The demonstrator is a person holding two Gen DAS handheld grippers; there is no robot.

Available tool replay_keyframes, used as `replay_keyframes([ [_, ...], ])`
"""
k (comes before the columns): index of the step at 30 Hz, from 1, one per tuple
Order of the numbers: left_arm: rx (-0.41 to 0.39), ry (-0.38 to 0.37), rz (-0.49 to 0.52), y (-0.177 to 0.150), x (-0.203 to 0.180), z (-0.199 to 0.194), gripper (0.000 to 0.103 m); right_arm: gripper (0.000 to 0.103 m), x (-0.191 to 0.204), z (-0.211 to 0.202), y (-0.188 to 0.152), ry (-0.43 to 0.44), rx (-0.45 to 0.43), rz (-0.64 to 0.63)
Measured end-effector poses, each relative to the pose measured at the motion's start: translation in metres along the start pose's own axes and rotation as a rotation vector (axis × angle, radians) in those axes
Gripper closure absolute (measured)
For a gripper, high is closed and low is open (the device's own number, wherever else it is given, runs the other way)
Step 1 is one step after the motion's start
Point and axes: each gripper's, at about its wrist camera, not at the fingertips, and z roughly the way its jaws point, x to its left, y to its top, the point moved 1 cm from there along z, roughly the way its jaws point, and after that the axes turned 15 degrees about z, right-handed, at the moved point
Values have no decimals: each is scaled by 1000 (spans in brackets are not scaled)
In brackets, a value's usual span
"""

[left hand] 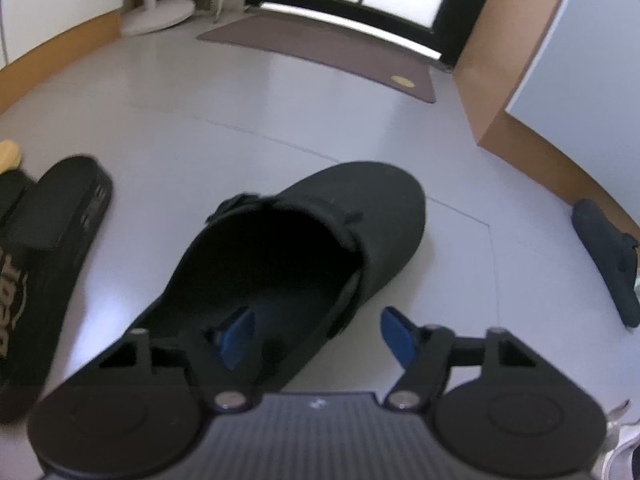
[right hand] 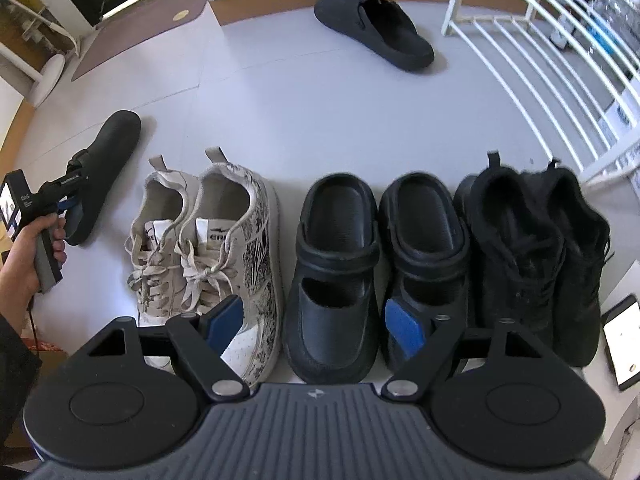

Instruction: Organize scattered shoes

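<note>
A black clog lies on the pale floor, toe pointing away. My left gripper straddles its right side wall near the heel: one blue pad sits inside the opening, and the other stands outside with a strip of floor between it and the wall. In the right wrist view a hand holds that gripper at the same clog. My right gripper hangs open and empty over a row of beige sneakers, black strap clogs and black sneakers.
A second dark clog lies alone near the far wall, also at the right edge. A black slide with lettering lies left. A white shoe rack, a phone, a brown doormat and a stand base border the floor.
</note>
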Motion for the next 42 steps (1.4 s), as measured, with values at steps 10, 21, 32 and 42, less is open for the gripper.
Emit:
replay_keyframes([
  [10,-38,-65,78,19,-18,9,91,21,-3,-26,19,8,-49,18],
  [21,-67,-120,131,39,-59,10,92,21,-26,-32,33,-36,-67,81],
  [32,-84,-221,253,65,-116,16,93,21,-31,-36,46,-36,-78,88],
  [42,-57,-318,298,79,-195,30,93,21,-37,-35,48,-50,-73,113],
])
